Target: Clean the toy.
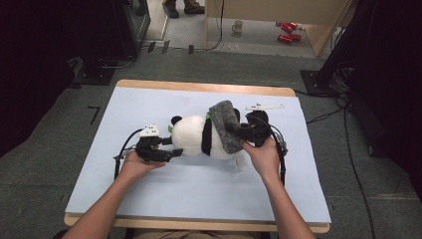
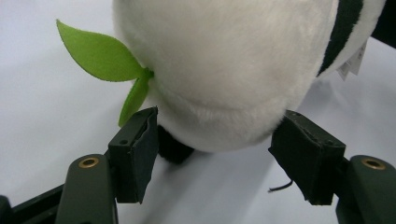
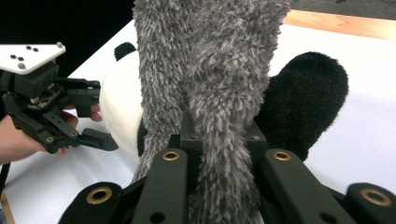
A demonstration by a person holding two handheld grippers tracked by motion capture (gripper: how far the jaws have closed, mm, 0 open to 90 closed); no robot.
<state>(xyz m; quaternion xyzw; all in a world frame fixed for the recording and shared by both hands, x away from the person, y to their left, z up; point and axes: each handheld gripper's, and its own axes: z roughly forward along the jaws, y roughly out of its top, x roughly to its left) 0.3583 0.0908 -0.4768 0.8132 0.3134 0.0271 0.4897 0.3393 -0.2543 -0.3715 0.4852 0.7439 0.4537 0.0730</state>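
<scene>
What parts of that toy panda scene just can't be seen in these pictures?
- Panda: its face is hidden in the high view, turned away; in the left gripper view the frame's top edge cuts off its white head.
- Grey fuzzy cloth: the top edge of the right gripper view cuts off its upper end.
- Right hand-held gripper: the cloth pinched between its pads covers them.
- White tag: too small to read.

Background stuff: the table has a pale blue mat point(image 1: 149, 189) on a wooden top point(image 1: 209, 87), sitting on grey carpet point(image 1: 54, 129). Far side – a white mug point(image 1: 238, 26) on the floor, with red cans point(image 1: 289, 30) just to its right by a wooden panel point(image 1: 278, 10). Black cables point(image 1: 356, 164) trail down the right, and someone's shoes point(image 1: 182, 7) stand at the far edge.
</scene>
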